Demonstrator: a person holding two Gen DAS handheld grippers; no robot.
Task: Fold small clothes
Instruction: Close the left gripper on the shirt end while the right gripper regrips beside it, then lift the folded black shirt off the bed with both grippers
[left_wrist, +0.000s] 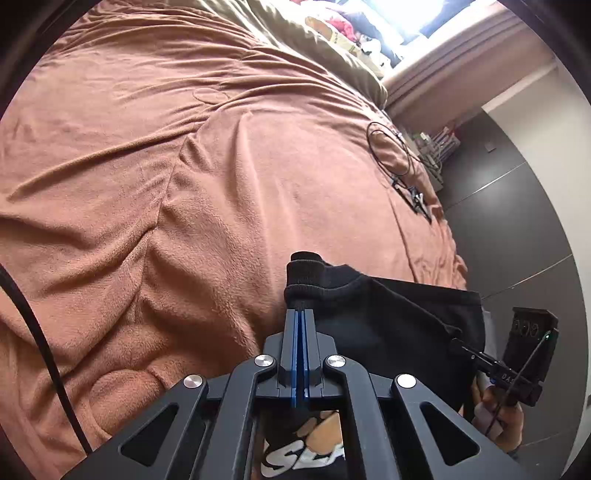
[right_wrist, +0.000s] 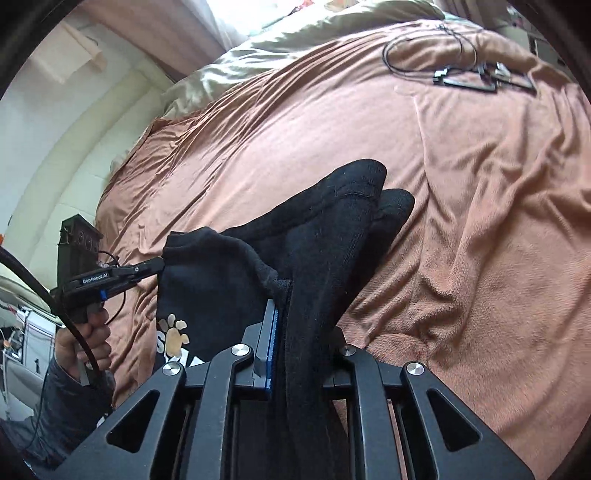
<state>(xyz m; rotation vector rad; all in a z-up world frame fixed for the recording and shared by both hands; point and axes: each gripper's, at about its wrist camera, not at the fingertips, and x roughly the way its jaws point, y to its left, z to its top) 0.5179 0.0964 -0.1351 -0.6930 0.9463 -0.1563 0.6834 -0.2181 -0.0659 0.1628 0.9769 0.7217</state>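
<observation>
Hanging between the 2 grippers above the brown blanket (left_wrist: 184, 166), the black garment (left_wrist: 388, 317) is clamped by the left gripper (left_wrist: 300, 308) and the right gripper (right_wrist: 291, 314) at its near edge.

The left gripper (left_wrist: 300, 314) is showing black linkage arms, silver screws and blue pads; the right gripper (right_wrist: 295, 332) is matching; a dark sleeve (right_wrist: 55, 413) is covering the wrist.

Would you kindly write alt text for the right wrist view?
The right gripper is shut on a black garment above a brown blanket. The left gripper, held in a hand, pinches the garment's other edge; cables lie far off.
</observation>
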